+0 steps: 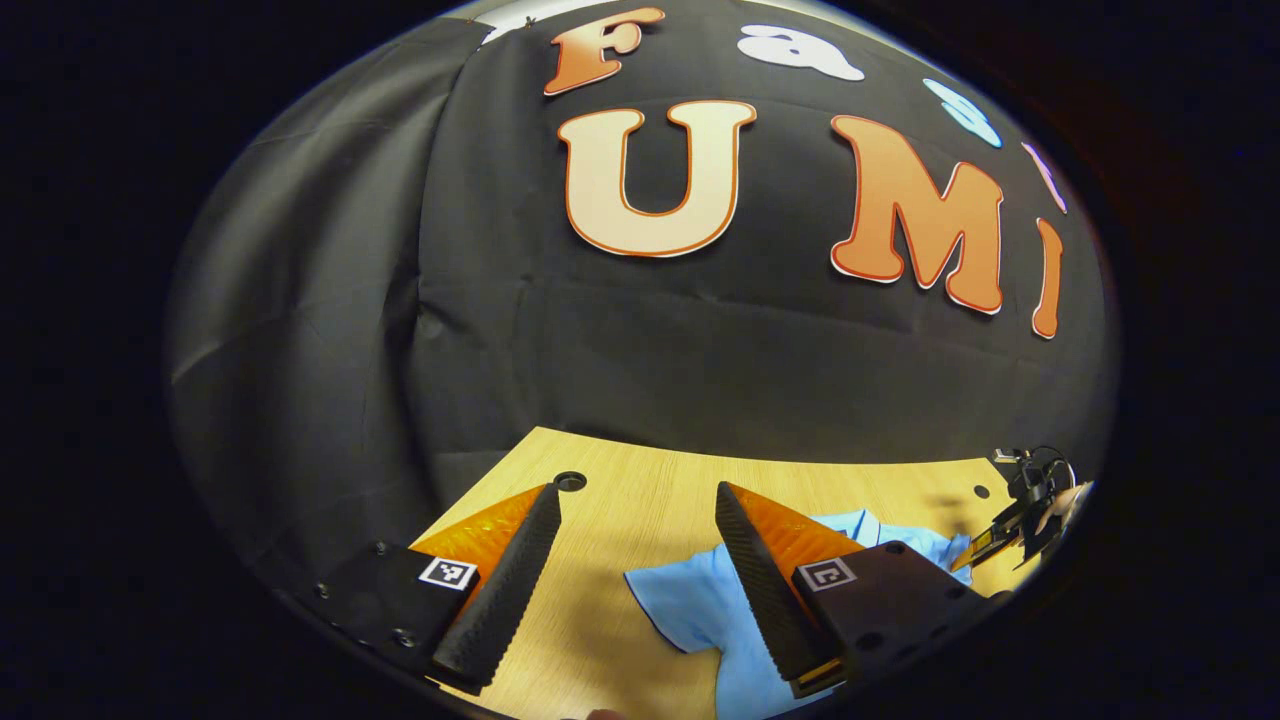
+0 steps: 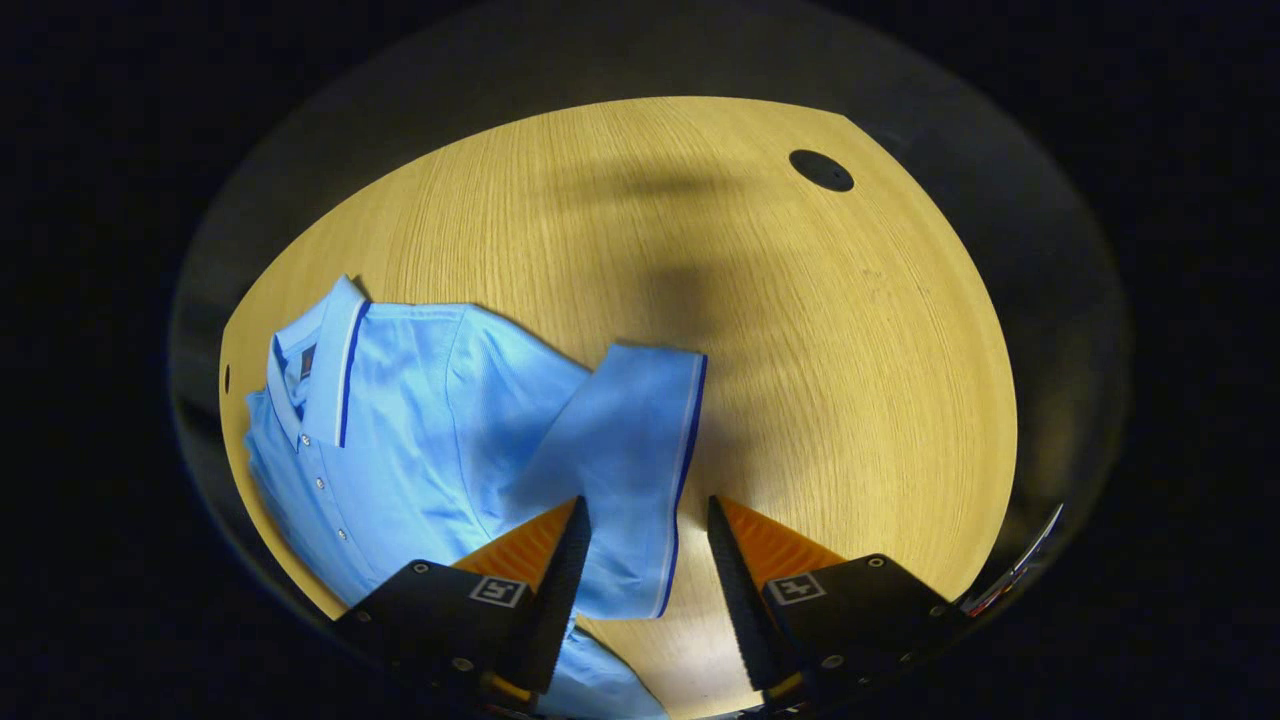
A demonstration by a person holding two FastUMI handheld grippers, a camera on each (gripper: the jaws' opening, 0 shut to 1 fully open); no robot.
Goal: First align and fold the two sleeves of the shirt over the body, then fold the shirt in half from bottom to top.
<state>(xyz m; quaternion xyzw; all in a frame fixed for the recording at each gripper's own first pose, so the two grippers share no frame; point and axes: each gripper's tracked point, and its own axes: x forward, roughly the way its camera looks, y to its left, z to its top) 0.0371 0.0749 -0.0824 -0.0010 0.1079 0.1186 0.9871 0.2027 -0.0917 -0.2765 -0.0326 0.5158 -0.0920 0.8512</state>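
wood table (image 2: 850,330) | blue shirt (image 2: 420,420) flat on it | left gripper (image 1: 638,515) fingers spread | right gripper (image 2: 645,530) fingers spread

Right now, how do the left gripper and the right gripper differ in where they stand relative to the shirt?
The right gripper hangs over the shirt, its open fingers straddling the sleeve; the left gripper is open mostly over the bare table, with the shirt's edge beside one finger. The right gripper looks steeply down at the table; the left gripper looks more level, toward the booth wall. Both are open and hold nothing.
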